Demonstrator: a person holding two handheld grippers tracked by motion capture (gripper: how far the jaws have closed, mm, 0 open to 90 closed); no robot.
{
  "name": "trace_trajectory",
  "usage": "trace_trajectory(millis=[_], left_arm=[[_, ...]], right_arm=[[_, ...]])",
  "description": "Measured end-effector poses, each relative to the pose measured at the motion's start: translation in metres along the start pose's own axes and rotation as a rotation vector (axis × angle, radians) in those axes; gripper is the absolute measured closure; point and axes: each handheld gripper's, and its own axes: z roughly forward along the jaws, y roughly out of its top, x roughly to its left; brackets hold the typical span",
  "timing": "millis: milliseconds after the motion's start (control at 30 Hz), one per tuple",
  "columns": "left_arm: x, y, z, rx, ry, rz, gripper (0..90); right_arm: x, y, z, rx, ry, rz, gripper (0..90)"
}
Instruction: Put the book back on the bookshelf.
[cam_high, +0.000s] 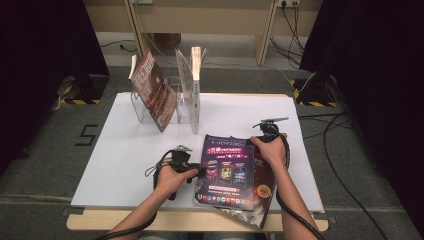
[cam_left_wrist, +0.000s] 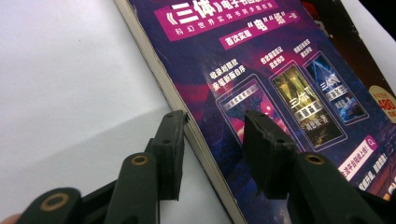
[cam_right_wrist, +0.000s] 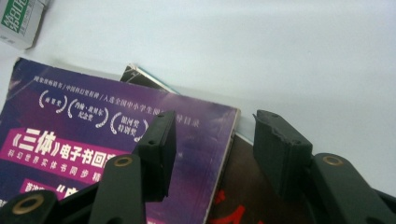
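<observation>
A white sheet covers a pale wooden table standing on grey carpet. Black curtains hang at both sides. Behind, a light wooden frame stands, with black cables trailing across the floor.
</observation>
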Motion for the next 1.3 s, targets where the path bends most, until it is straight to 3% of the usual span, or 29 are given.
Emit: trace_trajectory(millis=[67,167,367,767,900,1133,1300], left_arm=[[-0.001,0.001,0.0,0.003,0.006,0.009,59.5],[-0.002,0.001,0.0,0.006,0.017,0.023,60.5],[-0.002,0.002,0.0,0.01,0.02,0.027,61.5],[-0.005,0.001,0.001,0.011,0.041,0.041,61.8],[-0.008,0.001,0.001,0.008,0.058,0.043,62.7],[-0.009,0.001,0.001,0.012,0.075,0.038,63.7],[-0.011,0.001,0.0,0.021,0.089,0.046,64.2]], right_arm=[[0.001,0.002,0.002,0.014,0.004,0.013,50.0],[0.001,0.004,0.005,0.02,-0.004,-0.012,49.8],[0.003,0.006,0.009,0.022,0.001,-0.007,49.4],[0.001,0.007,0.012,-0.004,0.026,-0.006,51.4],[-0.002,0.006,0.008,-0.025,0.037,0.033,57.7],[0.004,0.009,-0.011,-0.078,0.069,0.048,61.3],[0.01,0.012,-0.024,-0.068,0.116,0.064,63.1]])
